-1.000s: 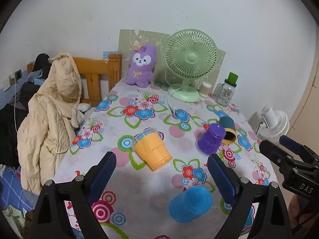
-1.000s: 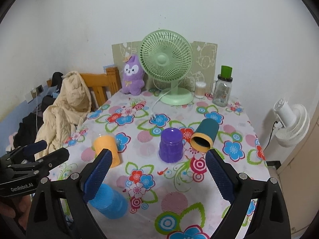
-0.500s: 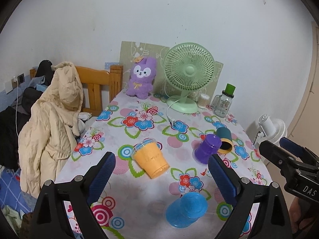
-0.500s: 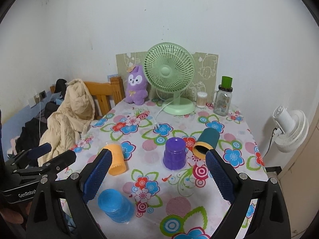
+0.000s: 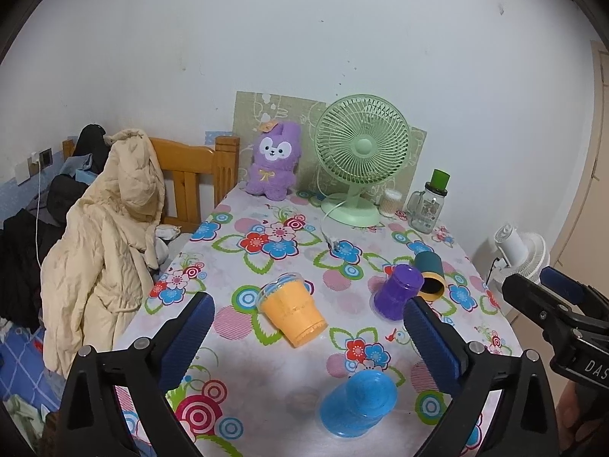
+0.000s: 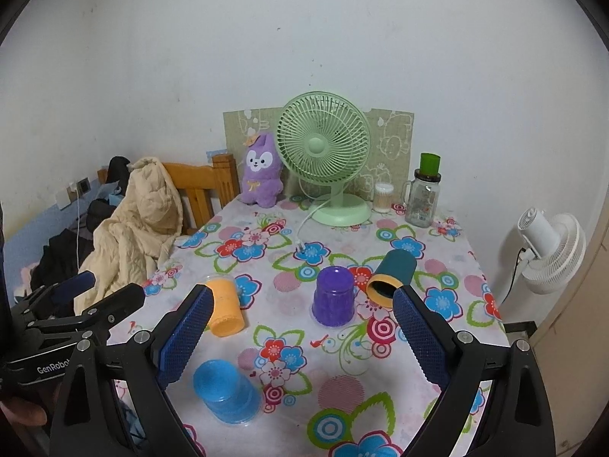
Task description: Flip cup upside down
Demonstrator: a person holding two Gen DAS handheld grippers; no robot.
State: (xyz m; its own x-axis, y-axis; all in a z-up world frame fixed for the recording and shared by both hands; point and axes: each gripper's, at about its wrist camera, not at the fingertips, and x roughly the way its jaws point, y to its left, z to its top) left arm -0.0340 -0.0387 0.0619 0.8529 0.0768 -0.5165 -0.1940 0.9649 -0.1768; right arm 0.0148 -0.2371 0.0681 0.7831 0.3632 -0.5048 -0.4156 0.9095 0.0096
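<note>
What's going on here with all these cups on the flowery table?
A person holds a two-finger gripper in each hand above the table. The left gripper and right gripper are both open and hold nothing. Four cups stand or lie on the cloth: the purple cup, the blue cup and the orange cup are mouth down, while the teal cup lies on its side, so it looks like the one left to flip.
</note>
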